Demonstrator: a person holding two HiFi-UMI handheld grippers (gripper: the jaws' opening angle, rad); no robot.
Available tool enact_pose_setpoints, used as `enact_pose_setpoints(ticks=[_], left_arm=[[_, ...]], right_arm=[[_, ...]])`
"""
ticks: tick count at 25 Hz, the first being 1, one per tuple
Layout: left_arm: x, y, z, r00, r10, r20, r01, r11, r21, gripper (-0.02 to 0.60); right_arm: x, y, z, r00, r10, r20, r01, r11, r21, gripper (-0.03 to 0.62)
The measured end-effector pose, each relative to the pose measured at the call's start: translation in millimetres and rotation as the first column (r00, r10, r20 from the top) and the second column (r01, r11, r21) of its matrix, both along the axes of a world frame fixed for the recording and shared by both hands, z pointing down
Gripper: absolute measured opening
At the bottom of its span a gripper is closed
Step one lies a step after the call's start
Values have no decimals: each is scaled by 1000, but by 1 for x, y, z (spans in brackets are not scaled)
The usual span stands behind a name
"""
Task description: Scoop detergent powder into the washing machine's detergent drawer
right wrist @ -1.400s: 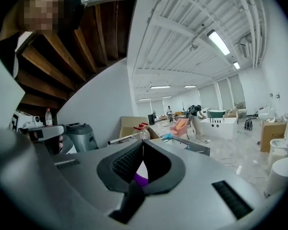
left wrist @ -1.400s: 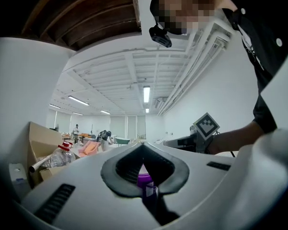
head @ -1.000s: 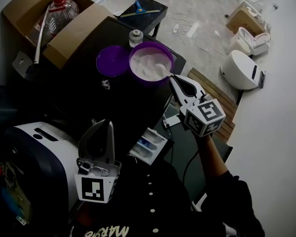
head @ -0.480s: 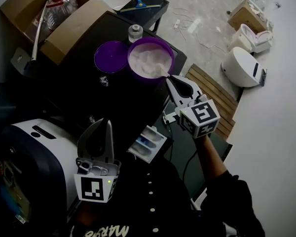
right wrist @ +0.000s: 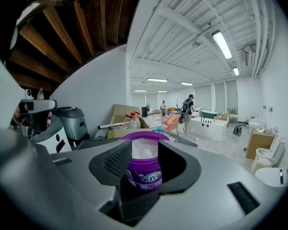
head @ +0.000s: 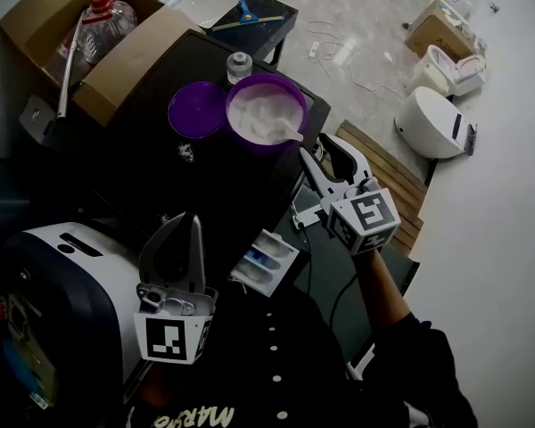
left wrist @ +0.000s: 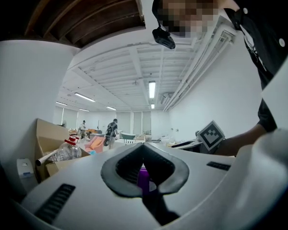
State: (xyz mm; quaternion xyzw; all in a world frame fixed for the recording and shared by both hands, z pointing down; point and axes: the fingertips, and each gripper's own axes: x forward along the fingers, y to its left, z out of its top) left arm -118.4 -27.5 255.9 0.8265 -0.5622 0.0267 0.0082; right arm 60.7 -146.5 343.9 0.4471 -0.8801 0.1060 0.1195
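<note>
- Nearest, well short of the detergent tub, beside the washing machine: left gripper, jaws together, empty.
- Between that gripper and the tub: detergent drawer, pulled out.
- Just short of the tub: right gripper, jaws just opened wide, empty.
- In the tub: white scoop lying on the powder.
- Just left of the tub: purple lid.

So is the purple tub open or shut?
The tub is open: its lid lies beside it, and white powder and a scoop show inside.
</note>
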Motion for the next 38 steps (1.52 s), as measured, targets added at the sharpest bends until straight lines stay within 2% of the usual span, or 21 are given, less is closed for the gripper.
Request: enact_pose_setpoints(ticks=[1, 3, 4, 7, 15, 20, 25, 29, 38], left_arm=[[1, 0, -2, 1000, 3, -1, -3, 1000, 7, 15], [2, 0, -6, 1000, 11, -3, -11, 1000, 19, 15], [2, -1, -8, 1000, 15, -3, -15, 1000, 24, 15], [3, -1, -14, 1000, 26, -5, -26, 999, 40, 15], [7, 3, -37, 997, 71, -6, -70, 992, 107, 15], [-1, 6, -51, 997, 71, 1, -70, 987, 146, 15], [-12, 12, -62, 998, 61, 9, -62, 982, 179, 15], [-20, 18, -68, 998, 59, 19, -62, 978, 197, 15], [-31, 27, -71, 998, 47, 30, -52, 977, 208, 15]], right_arm=[[3, 4, -9, 1000, 9, 6, -9, 999, 43, 166], [10, 14, -29, 999, 26, 48, -32, 992, 125, 103], [13, 21, -39, 996, 39, 84, -52, 987, 152, 68], [19, 42, -65, 982, 69, 178, -102, 978, 184, 44], [43, 88, -105, 963, 179, 201, -223, 948, 228, 34], [74, 112, -135, 934, 260, 243, -326, 899, 292, 34], [92, 135, -147, 919, 314, 237, -379, 870, 315, 35], [105, 153, -149, 890, 370, 266, -441, 848, 295, 34], [120, 176, -135, 872, 420, 252, -482, 828, 287, 35]])
